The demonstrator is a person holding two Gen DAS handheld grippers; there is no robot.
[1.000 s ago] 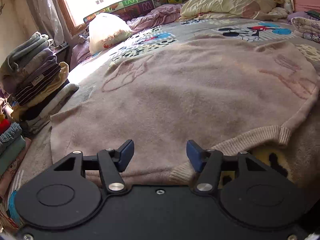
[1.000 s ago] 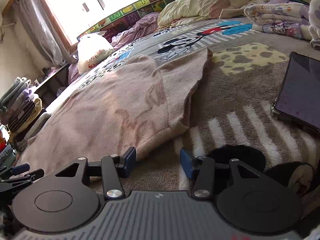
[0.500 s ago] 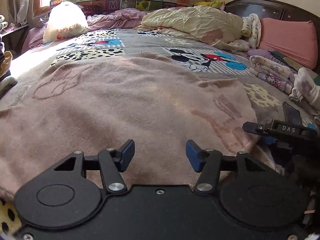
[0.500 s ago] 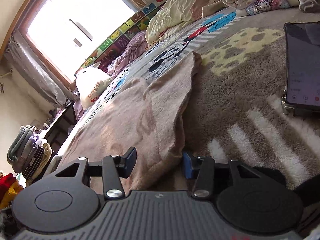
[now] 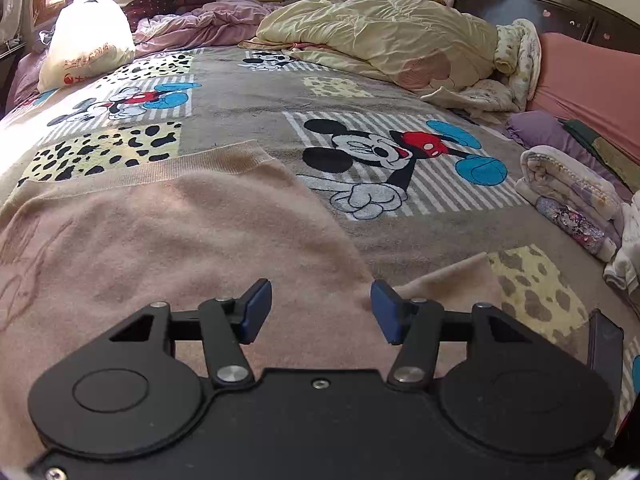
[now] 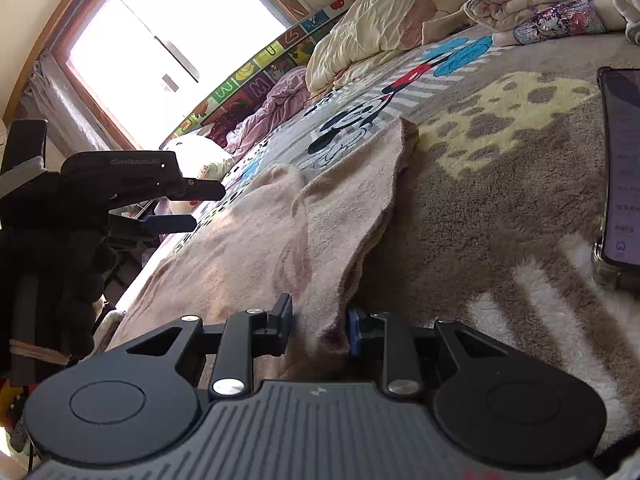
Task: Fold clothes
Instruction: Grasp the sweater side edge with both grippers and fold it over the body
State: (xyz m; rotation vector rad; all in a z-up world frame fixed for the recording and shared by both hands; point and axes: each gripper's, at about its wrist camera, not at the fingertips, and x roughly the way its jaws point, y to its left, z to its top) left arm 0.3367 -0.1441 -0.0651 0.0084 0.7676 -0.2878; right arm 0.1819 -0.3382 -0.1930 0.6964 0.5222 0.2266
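A fuzzy pale pink sweater (image 5: 180,232) lies spread flat on the cartoon-mouse bed blanket (image 5: 248,92), ribbed hem at the far side. My left gripper (image 5: 320,312) hovers low over the sweater's right part, open, with nothing between its blue pads. In the right wrist view the sweater (image 6: 280,232) runs back from the near edge. My right gripper (image 6: 320,324) is shut on a bunched fold of the sweater's right edge, fabric filling the gap. The left gripper (image 6: 172,222) shows there at the left, above the sweater.
A phone (image 6: 624,168) lies on the blanket right of the sweater. Rolled blankets (image 5: 568,192) and a pink pillow (image 5: 592,80) line the right side. A cream quilt (image 5: 380,32) and a white bag (image 5: 84,52) sit at the back.
The left gripper swung right across the sweater, away from the clothes stack. The right gripper tilted, moved onto the sweater's edge, and its fingers narrowed around the fabric.
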